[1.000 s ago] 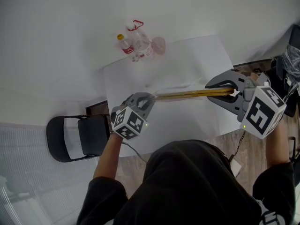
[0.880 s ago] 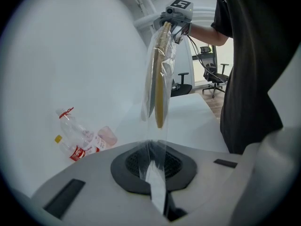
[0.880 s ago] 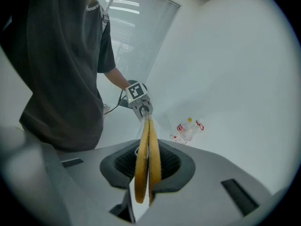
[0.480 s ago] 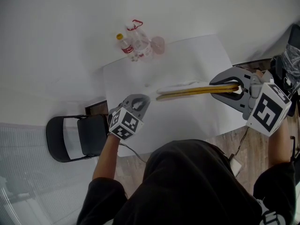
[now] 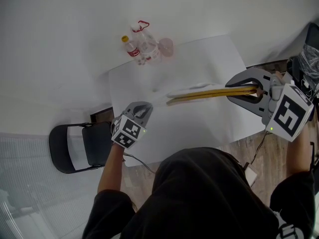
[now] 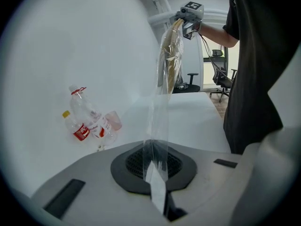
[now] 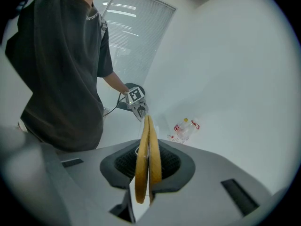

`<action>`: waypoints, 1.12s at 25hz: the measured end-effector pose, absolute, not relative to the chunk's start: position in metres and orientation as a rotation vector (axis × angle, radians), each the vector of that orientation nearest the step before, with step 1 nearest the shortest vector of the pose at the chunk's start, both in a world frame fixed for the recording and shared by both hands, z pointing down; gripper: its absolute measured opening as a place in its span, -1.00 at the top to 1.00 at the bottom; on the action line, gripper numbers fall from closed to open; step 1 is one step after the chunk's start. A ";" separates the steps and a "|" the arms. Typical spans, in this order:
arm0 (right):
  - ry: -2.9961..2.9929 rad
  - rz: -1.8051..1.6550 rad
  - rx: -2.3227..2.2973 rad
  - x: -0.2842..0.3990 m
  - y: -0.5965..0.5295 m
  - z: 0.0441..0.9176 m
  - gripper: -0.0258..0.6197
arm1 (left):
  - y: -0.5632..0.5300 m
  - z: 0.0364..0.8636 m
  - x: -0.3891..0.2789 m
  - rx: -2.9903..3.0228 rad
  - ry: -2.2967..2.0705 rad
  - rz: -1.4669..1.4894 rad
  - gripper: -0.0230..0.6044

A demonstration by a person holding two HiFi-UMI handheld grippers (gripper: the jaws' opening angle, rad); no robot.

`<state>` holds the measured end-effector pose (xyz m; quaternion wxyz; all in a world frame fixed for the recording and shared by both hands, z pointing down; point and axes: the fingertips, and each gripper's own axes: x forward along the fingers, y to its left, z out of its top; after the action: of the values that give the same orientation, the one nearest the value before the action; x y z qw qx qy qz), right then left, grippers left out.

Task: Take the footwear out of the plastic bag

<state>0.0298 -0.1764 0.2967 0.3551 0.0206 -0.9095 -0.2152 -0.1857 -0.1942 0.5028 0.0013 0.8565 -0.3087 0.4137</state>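
Pulling the plastic bag (image 6: pixel 160 121) off the footwear (image 5: pixel 209 94) is judged to be the step in hand. The footwear, a flat tan pair, is clamped at one end by the right gripper (image 5: pixel 251 89) and held above the table (image 5: pixel 199 128). Its far part seems wrapped in the bag, though the clear film is hard to trace. The bag's free end is pinched by the closed left gripper (image 5: pixel 145 107). Next, the grippers should be drawn apart until the bag slips off.

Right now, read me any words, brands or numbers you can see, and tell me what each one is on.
Nothing here is legible.
Red bottle labels: too blurred to read.
White shirt print: too small to read.
Marker cubes: black-and-white square patterns only, no words or numbers.
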 end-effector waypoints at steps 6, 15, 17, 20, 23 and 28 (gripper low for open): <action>-2.374 -0.552 0.091 0.040 -0.181 0.288 0.69 | -0.194 0.511 -0.199 2.637 -0.995 1.283 0.86; -2.417 -0.532 0.220 0.063 -0.198 0.276 0.69 | -0.202 0.512 -0.238 2.497 -1.144 1.169 0.86; -2.456 -0.506 0.281 0.071 -0.203 0.272 0.69 | -0.203 0.511 -0.248 2.456 -1.192 1.129 0.86; -2.535 -0.458 0.386 0.081 -0.211 0.265 0.69 | -0.207 0.507 -0.258 2.411 -1.268 1.071 0.86; -2.623 -0.403 0.508 0.091 -0.218 0.259 0.69 | -0.213 0.501 -0.263 2.364 -1.346 0.993 0.86; -2.767 -0.302 0.790 0.108 -0.231 0.262 0.69 | -0.221 0.483 -0.261 2.305 -1.480 0.900 0.86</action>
<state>0.1084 -0.2306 0.2623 0.1239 0.2710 -0.9489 -0.1037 -0.2612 -0.2206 0.4828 0.1290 0.7928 -0.5090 0.3094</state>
